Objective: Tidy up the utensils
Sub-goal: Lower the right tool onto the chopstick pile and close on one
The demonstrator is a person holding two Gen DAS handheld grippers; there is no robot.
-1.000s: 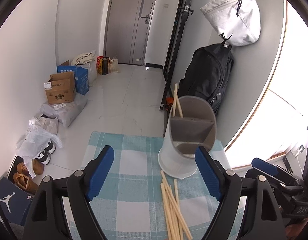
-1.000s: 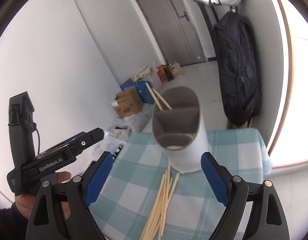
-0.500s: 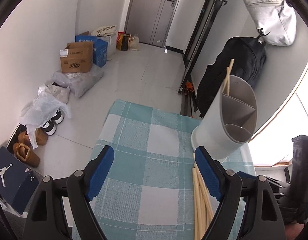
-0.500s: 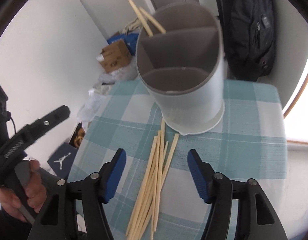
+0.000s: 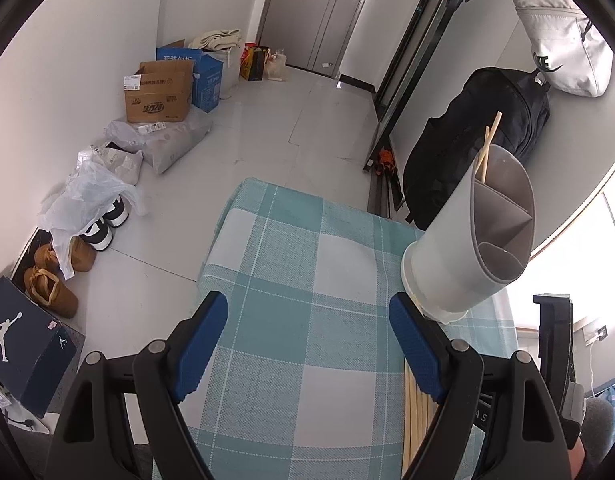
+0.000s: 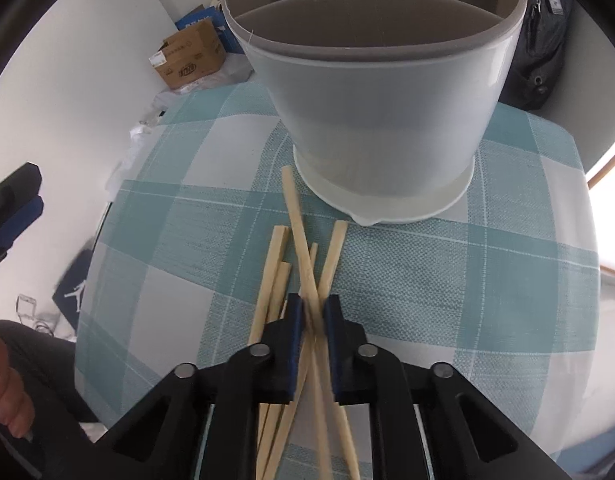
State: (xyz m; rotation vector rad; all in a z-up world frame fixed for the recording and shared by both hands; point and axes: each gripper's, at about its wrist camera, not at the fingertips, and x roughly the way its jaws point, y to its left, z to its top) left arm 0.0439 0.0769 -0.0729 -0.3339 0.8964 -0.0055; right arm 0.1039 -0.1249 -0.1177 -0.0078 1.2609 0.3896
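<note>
Dropped from above the table onto pale wooden chopsticks [image 6: 307,264], right gripper [image 6: 312,316] | jaws now pinching two crossed sticks | pile on teal-and-white checked tablecloth [image 6: 487,280], at 6 o'clock of white divided plastic utensil holder [image 6: 379,96] | left gripper [image 5: 307,344] spread wide, nothing between, over cloth at 9 o'clock of pile

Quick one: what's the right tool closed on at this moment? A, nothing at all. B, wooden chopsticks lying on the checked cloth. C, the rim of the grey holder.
B: the right tool pinches chopsticks on the cloth, short of the holder.
</note>
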